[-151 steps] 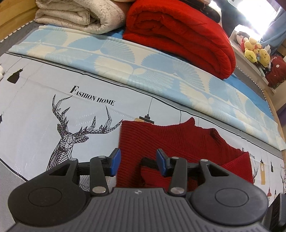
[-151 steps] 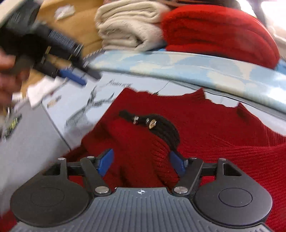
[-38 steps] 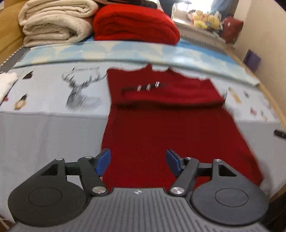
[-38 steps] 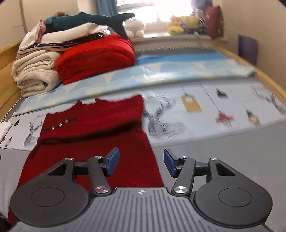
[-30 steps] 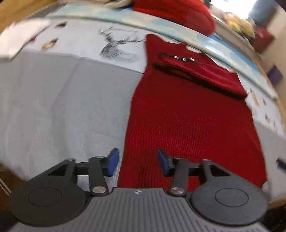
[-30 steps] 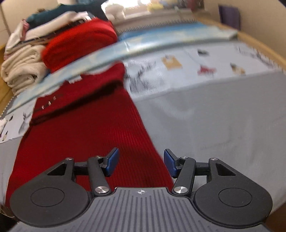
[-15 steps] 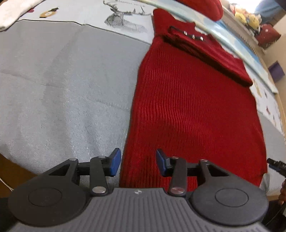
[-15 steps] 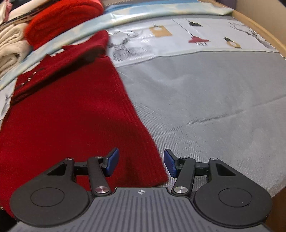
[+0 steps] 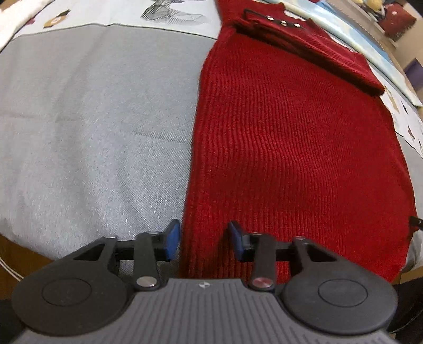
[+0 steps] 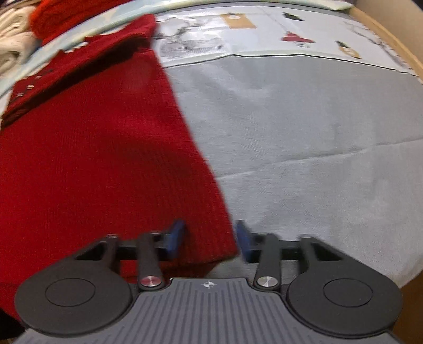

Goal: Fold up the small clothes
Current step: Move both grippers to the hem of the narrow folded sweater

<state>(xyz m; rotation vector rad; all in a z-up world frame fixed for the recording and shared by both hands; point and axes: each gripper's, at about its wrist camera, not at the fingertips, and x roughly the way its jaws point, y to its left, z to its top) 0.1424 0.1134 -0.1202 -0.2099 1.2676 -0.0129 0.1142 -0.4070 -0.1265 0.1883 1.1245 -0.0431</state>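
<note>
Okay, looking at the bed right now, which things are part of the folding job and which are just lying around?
Part of the job:
- red knit garment
- left gripper, jaws astride its near left corner
- right gripper, jaws astride its near right corner

Just lying about:
- grey bedsheet
- printed cover with deer drawing
- folded red blanket
- cream blankets

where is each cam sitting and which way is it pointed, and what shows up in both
Left wrist: on the left gripper, pointing steeply down at the near left corner of the red knit garment on the grey bedspread; only its own jaws show, closing around the hem edge.
Right wrist: on the right gripper, pointing steeply down at the garment's near right corner; only its own jaws show, closing around that corner.
Shared: the same garment, the bedspread, the printed sheet beyond.
</note>
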